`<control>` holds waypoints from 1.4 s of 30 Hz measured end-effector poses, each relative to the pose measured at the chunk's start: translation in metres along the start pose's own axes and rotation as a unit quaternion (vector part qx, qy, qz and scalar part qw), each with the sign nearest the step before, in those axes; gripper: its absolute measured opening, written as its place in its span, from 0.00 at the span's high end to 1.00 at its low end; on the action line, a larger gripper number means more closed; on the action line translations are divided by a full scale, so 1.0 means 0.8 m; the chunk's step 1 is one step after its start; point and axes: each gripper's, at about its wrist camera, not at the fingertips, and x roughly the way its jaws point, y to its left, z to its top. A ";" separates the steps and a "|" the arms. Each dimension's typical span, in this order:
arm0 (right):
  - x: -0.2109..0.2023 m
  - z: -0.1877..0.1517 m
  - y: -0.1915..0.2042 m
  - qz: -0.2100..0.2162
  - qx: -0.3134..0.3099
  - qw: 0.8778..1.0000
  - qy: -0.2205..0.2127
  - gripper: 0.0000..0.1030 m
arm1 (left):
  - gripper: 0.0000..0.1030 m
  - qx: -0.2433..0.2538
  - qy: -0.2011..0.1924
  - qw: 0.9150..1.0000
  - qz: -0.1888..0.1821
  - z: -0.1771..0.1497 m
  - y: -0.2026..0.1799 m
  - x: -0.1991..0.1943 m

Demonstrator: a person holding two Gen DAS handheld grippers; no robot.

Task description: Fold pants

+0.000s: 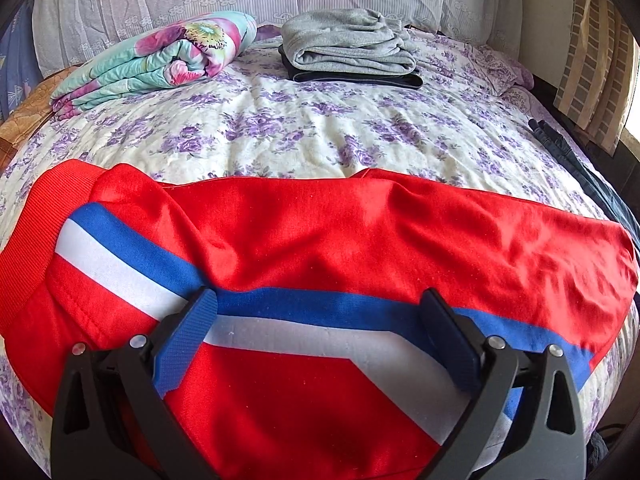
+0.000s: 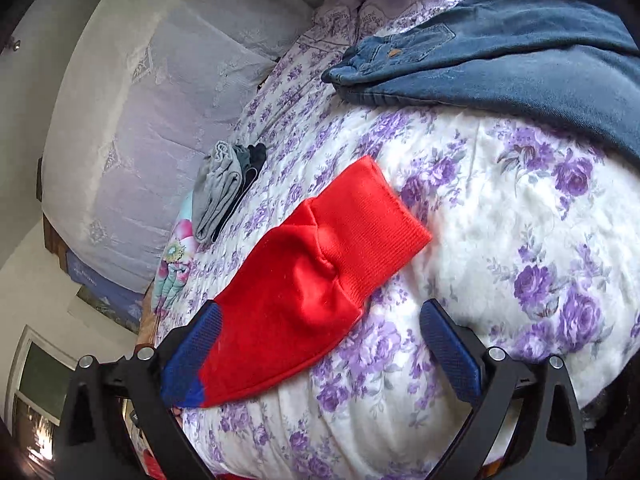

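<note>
No lettering, label, brand or number can be read anywhere — not on the clothes, nor on the bedding.

Red pants [image 1: 320, 240] with blue-and-white side stripe — folded lengthwise, flat across the floral bedspread [image 1: 320, 132].

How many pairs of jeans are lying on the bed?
1. The jeans lie at the bed's edge, apart from the red pants. The folded pile near the headboard holds dark garments that I cannot identify.
</note>
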 end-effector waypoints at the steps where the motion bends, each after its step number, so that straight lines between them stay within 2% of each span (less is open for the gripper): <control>1: 0.003 0.002 0.002 -0.002 -0.004 1.000 -0.006 0.03 | 0.04 0.000 0.000 1.000 0.000 0.000 0.000 0.000; 4: 0.016 0.007 0.009 -0.023 -0.029 0.999 -0.017 0.03 | 0.04 0.000 0.000 1.000 0.000 0.000 0.000 0.000; 8: 0.041 0.009 0.025 -0.075 -0.096 0.992 -0.033 0.04 | 0.04 0.000 0.000 1.000 0.000 0.000 0.000 -0.001; 9: 0.048 0.006 0.030 -0.090 -0.114 0.989 -0.040 0.10 | 0.04 0.000 -0.001 1.000 -0.001 -0.001 0.000 -0.001; 10: 0.051 0.003 0.032 -0.099 -0.124 0.986 -0.046 0.26 | 0.04 0.000 -0.001 1.000 0.000 -0.001 -0.001 0.000; 11: 0.054 0.002 0.032 -0.101 -0.124 0.986 -0.050 0.37 | 0.04 0.000 -0.001 1.000 0.000 -0.001 -0.001 0.000; 12: 0.054 0.002 0.030 -0.090 -0.115 0.988 -0.052 0.54 | 0.04 0.000 -0.001 1.000 -0.001 -0.001 0.000 0.000; 13: 0.050 0.002 0.027 -0.072 -0.101 0.991 -0.055 0.62 | 0.04 -0.001 -0.002 1.000 -0.004 0.000 0.001 0.000; 15: 0.039 0.002 0.027 -0.044 -0.087 0.993 -0.065 0.69 | 0.04 -0.004 -0.006 1.000 -0.007 0.001 0.003 -0.003; 17: 0.029 0.002 0.039 -0.035 -0.094 0.992 -0.075 0.71 | 0.04 -0.010 -0.015 1.000 -0.014 -0.001 0.005 -0.013; 21: 0.014 0.004 0.101 -0.028 -0.154 0.983 -0.099 0.75 | 0.04 -0.051 -0.055 0.997 -0.015 -0.002 0.048 -0.066; 23: 0.016 -0.005 0.151 -0.029 -0.211 0.971 -0.108 0.76 | 0.04 -0.062 -0.091 0.994 0.022 -0.001 0.077 -0.099; 25: 0.031 -0.023 0.206 -0.022 -0.272 0.957 -0.100 0.76 | 0.04 -0.087 -0.125 0.984 0.090 -0.005 0.117 -0.129; 26: 0.043 -0.037 0.234 -0.019 -0.302 0.949 -0.091 0.76 | 0.04 -0.101 -0.128 0.982 0.098 -0.008 0.132 -0.134; 29: 0.093 -0.085 0.299 -0.023 -0.386 0.921 -0.052 0.76 | 0.04 -0.190 -0.102 0.975 0.061 -0.033 0.194 -0.123; 31: 0.146 -0.132 0.328 -0.041 -0.445 0.894 0.003 0.76 | 0.05 -0.248 -0.074 0.966 0.009 -0.062 0.224 -0.096; 33: 0.198 -0.180 0.335 -0.064 -0.493 0.865 0.067 0.76 | 0.04 -0.252 -0.103 0.962 -0.027 -0.068 0.231 -0.109; 34: 0.216 -0.199 0.333 -0.078 -0.511 0.851 0.089 0.76 | 0.04 -0.251 -0.100 0.962 -0.027 -0.070 0.230 -0.106; 35: 0.228 -0.220 0.332 -0.097 -0.540 0.831 0.093 0.76 | 0.04 -0.247 -0.092 0.964 -0.024 -0.070 0.228 -0.101; 36: 0.230 -0.237 0.338 -0.121 -0.573 0.807 0.079 0.75 | 0.04 -0.238 -0.091 0.967 -0.015 -0.067 0.223 -0.100; 38: 0.227 -0.252 0.346 -0.140 -0.603 0.782 0.074 0.66 | 0.04 -0.231 -0.084 0.969 -0.006 -0.065 0.218 -0.097; 39: 0.227 -0.254 0.346 -0.142 -0.610 0.776 0.074 0.63 | 0.04 -0.230 -0.082 0.970 -0.006 -0.065 0.218 -0.096; 40: 0.225 -0.251 0.342 -0.139 -0.608 0.779 0.073 0.61 | 0.04 -0.231 -0.082 0.969 -0.007 -0.068 0.218 -0.099; 41: 0.222 -0.245 0.338 -0.132 -0.600 0.786 0.076 0.60 | 0.04 -0.232 -0.084 0.969 -0.009 -0.068 0.219 -0.099; 42: 0.216 -0.237 0.336 -0.120 -0.584 0.798 0.083 0.59 | 0.04 -0.234 -0.086 0.968 -0.012 -0.068 0.220 -0.099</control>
